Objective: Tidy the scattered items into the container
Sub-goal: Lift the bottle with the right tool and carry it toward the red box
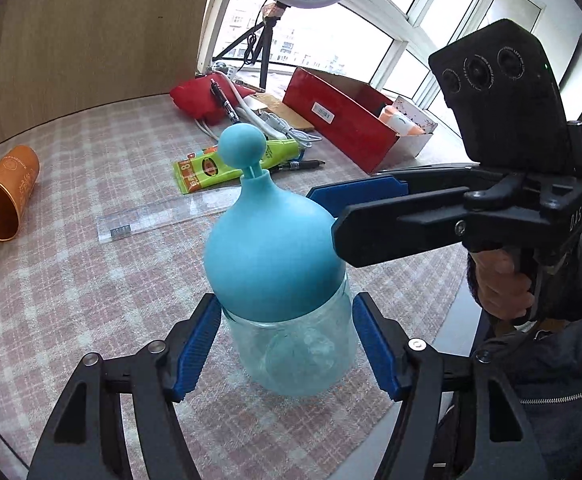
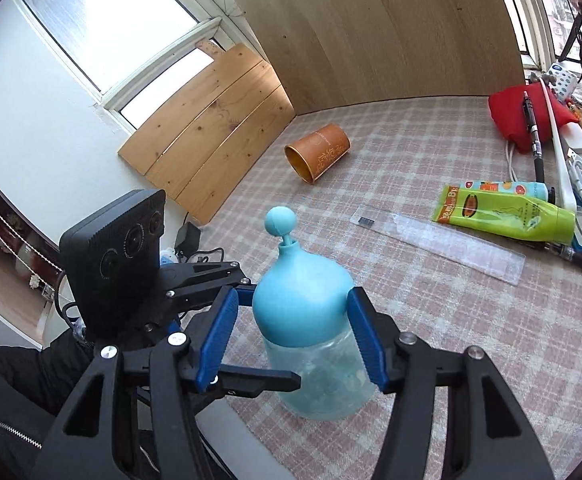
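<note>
- Orange cup (image 1: 6, 197): lies on its side on the checked tablecloth (image 1: 71, 288), far left, well apart from both grippers; untouched.
- Clear ruler (image 1: 167, 216): flat on the cloth between the cup and the bottle.
- Green tube (image 1: 227, 166): lies beyond the ruler, beside a pen (image 1: 305, 165) and white cables.
- Spray bottle (image 1: 279, 280): stands upright at centre; blue domed top with a ball knob, clear lower body.
- Left gripper (image 1: 287, 340): fingers spread wide, one pad either side of the clear body just below the dome. Whether the pads touch the bottle cannot be told; nothing is lifted.
- Right gripper (image 2: 291, 340): also wide open, pads level with the dome's lower edge, the right pad apparently against it; no firm hold is evident.
- Red box (image 1: 343, 120): open container at the far right of the table, well apart from the bottle, already holding something.
- Technique, as judged: one gripper should take the bottle. The clear cylindrical body offers a surer grip than the sloping dome, which may slip. Close squarely, lift upright, and clear the tube and cables on the way to the box.
</note>
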Motion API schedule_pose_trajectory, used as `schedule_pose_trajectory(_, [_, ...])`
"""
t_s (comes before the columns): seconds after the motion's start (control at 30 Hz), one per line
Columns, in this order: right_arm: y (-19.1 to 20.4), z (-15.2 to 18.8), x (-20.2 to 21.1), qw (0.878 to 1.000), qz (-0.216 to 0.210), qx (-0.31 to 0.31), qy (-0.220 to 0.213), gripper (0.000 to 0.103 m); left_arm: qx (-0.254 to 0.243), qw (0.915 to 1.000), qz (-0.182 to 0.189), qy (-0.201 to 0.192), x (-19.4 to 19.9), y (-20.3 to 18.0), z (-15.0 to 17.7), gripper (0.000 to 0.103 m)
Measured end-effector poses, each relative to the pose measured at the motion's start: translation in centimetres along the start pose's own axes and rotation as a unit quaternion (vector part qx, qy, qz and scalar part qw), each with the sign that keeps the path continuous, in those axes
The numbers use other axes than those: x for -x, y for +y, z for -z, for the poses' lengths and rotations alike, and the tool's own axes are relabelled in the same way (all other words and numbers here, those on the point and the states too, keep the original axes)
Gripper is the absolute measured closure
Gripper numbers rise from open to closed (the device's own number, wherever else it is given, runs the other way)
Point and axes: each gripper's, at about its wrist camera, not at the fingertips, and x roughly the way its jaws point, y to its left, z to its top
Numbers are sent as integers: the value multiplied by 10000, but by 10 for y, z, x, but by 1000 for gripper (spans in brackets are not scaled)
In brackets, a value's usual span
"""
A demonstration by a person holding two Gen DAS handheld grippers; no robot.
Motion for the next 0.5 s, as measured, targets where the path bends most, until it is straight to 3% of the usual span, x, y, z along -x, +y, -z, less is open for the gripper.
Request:
schedule_pose_trajectory(0.27, [0,13,10,9997,197,46,157,47,-386,9990,-195,-111,-2,-23,3,42])
schedule_pose_trajectory(0.5, [-4,21,11,9989,462,-79,99,46,-405,9987,-253,-193,-6,-29,1,42])
